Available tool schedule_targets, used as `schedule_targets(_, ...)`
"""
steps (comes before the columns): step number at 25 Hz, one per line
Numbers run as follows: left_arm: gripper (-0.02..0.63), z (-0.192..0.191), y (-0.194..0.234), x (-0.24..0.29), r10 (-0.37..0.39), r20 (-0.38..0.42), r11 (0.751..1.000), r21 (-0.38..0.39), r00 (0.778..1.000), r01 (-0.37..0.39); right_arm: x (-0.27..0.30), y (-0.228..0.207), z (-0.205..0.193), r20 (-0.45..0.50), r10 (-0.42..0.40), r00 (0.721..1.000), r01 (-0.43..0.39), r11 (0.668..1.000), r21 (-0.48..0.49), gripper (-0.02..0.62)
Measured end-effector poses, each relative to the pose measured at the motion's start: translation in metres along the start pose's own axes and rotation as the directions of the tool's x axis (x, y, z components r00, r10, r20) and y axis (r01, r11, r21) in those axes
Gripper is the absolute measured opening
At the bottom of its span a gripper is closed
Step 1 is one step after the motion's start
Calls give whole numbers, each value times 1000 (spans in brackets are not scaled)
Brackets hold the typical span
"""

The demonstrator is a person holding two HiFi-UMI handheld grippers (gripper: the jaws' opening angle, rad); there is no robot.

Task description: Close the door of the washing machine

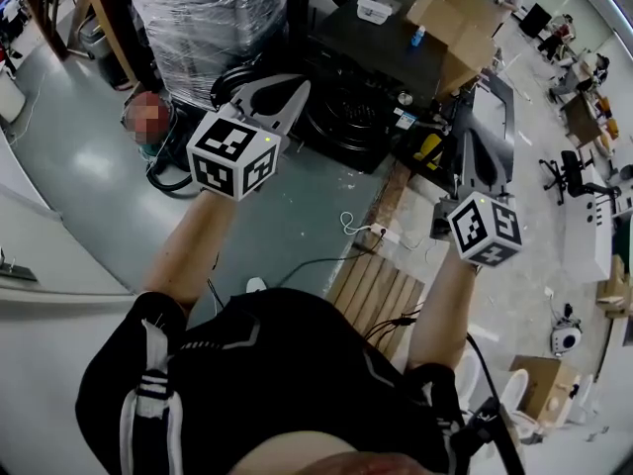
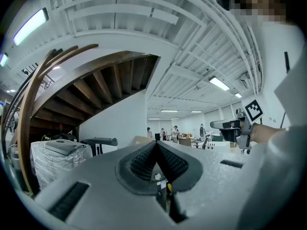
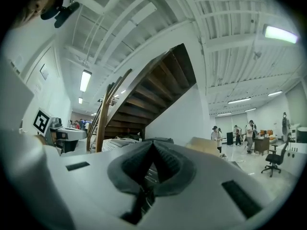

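Well short of the washer (image 1: 368, 62), left gripper (image 2: 157, 145) and right gripper (image 3: 153, 145) hang empty, jaws together; closing looks unstarted.

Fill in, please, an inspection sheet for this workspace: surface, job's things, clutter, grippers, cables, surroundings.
Surface: grey floor; a wooden pallet lies on it.
Job's things: dark appliance ahead, perhaps the washing machine; door state cannot be told.
Clutter: plastic-wrapped appliance, cardboard box.
Grippers: left gripper and right gripper both level, fingers together, nothing held.
Cables: white power strip with its cable on the floor.
Surroundings: wooden staircase, office chair, people far off.
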State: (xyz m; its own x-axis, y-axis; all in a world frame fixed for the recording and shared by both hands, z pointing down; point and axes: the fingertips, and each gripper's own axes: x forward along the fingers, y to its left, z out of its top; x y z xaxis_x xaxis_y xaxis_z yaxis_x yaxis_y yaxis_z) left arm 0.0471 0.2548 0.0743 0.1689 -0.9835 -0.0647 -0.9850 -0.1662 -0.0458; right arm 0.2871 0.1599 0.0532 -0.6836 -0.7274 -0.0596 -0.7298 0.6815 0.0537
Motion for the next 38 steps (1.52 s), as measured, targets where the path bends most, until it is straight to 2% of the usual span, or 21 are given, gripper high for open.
schedule_targets(8,3,1,9,-3,-8,6,1000,-15,1000,8,6,9,-1,-8,-5,1000,5,1000,-11,5)
schedule_targets(16,3,-1,16,-8,-30,-5,1000,1,1000,30,12,31,0,-21,1,1000,-3,997,-76,3)
schedule_targets(25,3,-1,41,-15,-27,8,1000,-4,1000,27,31,55,4,-10,9,1000,-9,998,-68,4)
schedule_targets(29,3,-4,55,-21,-38,8,999,-30,999,38,42,70,6,-2,15,1000,-15,999,-50,3)
schedule_targets(38,3,-12,90,-41,-48,25,998,-36,999,49,61,113,0,-12,21,1000,-22,996,-87,4)
